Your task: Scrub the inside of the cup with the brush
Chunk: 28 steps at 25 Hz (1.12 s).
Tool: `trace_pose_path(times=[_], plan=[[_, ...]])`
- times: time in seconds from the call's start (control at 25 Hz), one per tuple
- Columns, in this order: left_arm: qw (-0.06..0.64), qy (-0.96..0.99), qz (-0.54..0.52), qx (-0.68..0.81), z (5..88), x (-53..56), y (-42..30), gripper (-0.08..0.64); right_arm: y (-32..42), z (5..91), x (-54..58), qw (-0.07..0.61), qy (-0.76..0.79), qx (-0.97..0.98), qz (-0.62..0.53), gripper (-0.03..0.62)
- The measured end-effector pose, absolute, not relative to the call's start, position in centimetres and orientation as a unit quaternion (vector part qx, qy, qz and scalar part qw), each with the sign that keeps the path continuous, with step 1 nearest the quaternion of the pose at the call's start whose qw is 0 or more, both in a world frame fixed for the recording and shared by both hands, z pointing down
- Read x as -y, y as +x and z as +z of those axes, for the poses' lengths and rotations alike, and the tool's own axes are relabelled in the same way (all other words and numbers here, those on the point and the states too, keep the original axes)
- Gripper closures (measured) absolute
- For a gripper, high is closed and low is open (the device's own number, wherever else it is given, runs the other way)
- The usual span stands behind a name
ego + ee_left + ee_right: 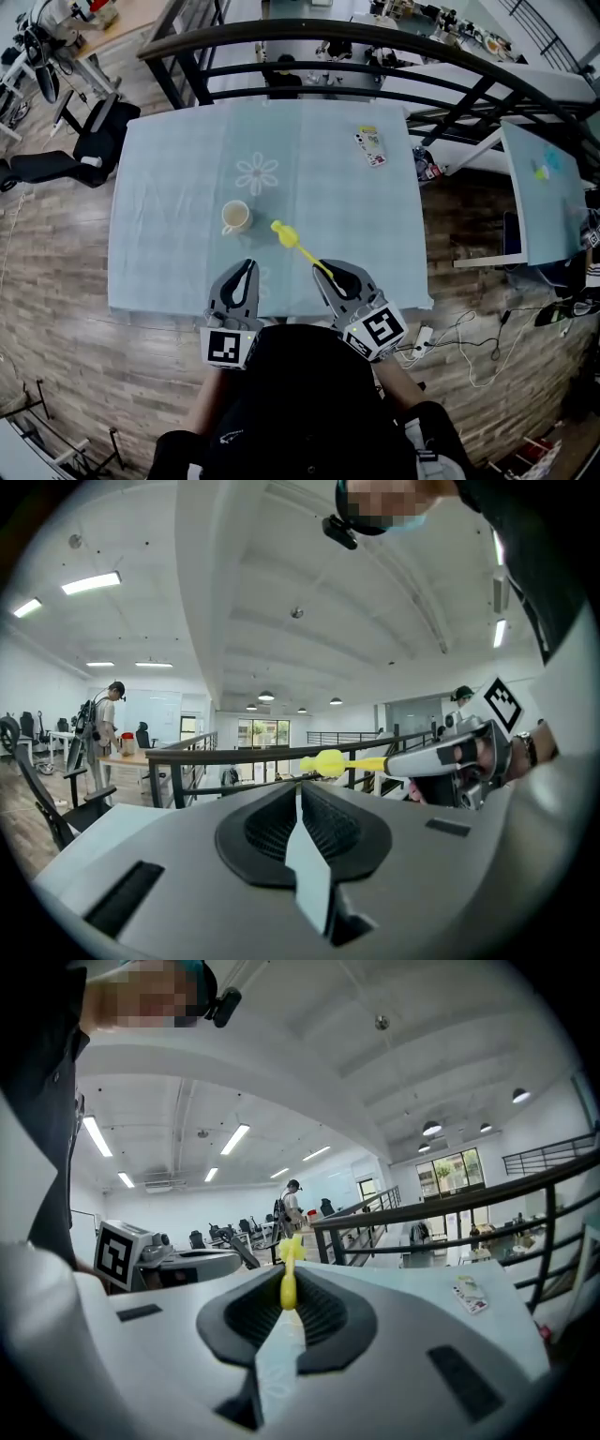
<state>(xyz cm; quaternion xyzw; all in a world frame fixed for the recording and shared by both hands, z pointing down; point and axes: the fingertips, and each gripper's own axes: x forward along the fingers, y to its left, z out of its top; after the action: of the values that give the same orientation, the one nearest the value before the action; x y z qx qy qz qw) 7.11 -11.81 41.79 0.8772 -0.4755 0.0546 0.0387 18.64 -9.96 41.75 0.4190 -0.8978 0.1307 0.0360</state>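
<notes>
We find the right gripper [320, 271] clamped on the handle end of the yellow brush [298, 247]. The brush's long axis runs straight out along the jaws. In the head view it slants up and to the left, head end leading and pointing toward the cup [235, 217], near it but not touching. The cup stands upright on the table [169, 187], mouth up. The left gripper [246, 268] sits beside the right, jaws pressed together with nothing between them.
</notes>
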Motion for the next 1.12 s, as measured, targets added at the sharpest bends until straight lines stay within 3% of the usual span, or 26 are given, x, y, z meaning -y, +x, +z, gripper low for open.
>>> trace_pose_path(times=[0.44,1.12], plan=[[0.035,0.9,0.03,0.434,40.8,11.2,9.4,0.532,20.4,40.1,8.7,0.003,0.455,0.883,0.113,0.555],[0.052,0.871,0.038,0.487,42.7,9.3,5.8,0.532,17.5,39.5,9.1,0.012,0.401,0.911,0.099,0.555]])
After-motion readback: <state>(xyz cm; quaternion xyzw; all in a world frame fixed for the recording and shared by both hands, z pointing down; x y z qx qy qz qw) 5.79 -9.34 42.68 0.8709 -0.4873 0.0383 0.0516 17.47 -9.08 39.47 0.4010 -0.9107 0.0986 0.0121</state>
